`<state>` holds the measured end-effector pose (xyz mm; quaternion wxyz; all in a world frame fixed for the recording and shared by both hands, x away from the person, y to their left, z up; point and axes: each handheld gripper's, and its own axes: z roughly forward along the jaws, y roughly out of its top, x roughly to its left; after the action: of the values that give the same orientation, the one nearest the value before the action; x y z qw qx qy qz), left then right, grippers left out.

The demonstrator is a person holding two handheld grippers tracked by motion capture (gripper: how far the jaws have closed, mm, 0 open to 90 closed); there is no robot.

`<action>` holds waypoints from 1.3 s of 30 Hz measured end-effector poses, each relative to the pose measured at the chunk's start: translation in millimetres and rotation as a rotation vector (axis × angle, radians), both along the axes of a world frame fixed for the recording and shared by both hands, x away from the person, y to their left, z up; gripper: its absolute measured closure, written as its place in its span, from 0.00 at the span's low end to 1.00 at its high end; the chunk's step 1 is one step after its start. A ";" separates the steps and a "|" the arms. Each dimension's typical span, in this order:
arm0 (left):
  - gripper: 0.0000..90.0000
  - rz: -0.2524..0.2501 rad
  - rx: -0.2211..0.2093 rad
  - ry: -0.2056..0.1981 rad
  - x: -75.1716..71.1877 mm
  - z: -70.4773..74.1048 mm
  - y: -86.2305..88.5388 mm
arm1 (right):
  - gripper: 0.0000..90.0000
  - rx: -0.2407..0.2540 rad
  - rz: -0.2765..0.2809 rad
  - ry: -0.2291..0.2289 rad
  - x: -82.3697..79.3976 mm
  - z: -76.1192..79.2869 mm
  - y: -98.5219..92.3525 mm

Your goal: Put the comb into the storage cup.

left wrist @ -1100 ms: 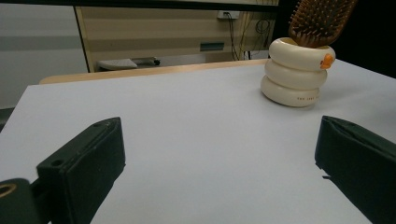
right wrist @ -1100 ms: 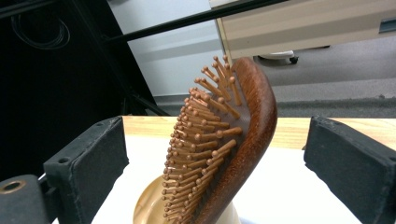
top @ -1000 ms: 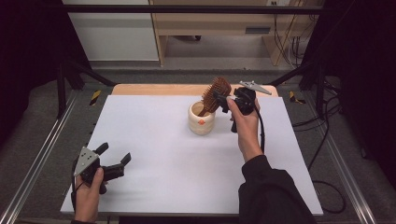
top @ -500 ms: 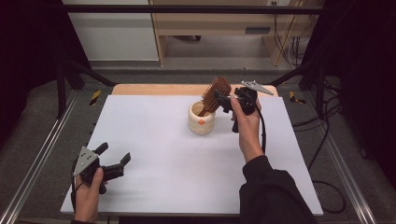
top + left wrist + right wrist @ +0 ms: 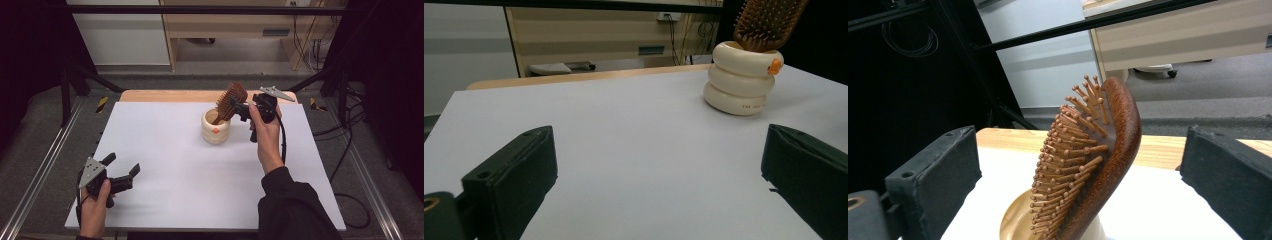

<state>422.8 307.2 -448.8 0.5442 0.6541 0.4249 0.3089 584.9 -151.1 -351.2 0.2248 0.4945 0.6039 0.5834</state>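
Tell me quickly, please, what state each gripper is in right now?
Left gripper: open, holding nothing, near the white table's front-left corner.
Right gripper: open around the brown wooden bristle hairbrush, not closed on it.

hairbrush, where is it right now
The hairbrush stands handle-down in the cream cup toward the table's far side, leaning toward the open right gripper beside it.

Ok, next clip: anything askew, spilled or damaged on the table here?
Nothing spilled or damaged. The wooden hairbrush stands handle-down in the cream ringed cup, leaning toward the open right gripper, whose jaws flank the brush head without touching it. The left gripper rests open at the near-left corner.
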 end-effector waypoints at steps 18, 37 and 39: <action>0.01 0.001 -0.001 0.001 0.1 -0.1 -0.7 | 0.06 -0.029 -0.001 -0.044 -7.9 6.4 -8.7; 0.01 0.002 -0.002 -0.003 -0.9 0.8 1.2 | 0.05 -0.069 -0.061 -0.152 -30.3 11.8 -24.3; 0.01 0.003 -0.002 -0.005 -1.1 0.8 0.7 | 0.05 -0.075 -0.070 -0.161 -32.4 12.4 -27.2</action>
<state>421.7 307.9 -448.0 0.5455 0.6521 0.4249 0.3108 552.4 -178.4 -338.9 0.3112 0.4580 0.5877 0.5899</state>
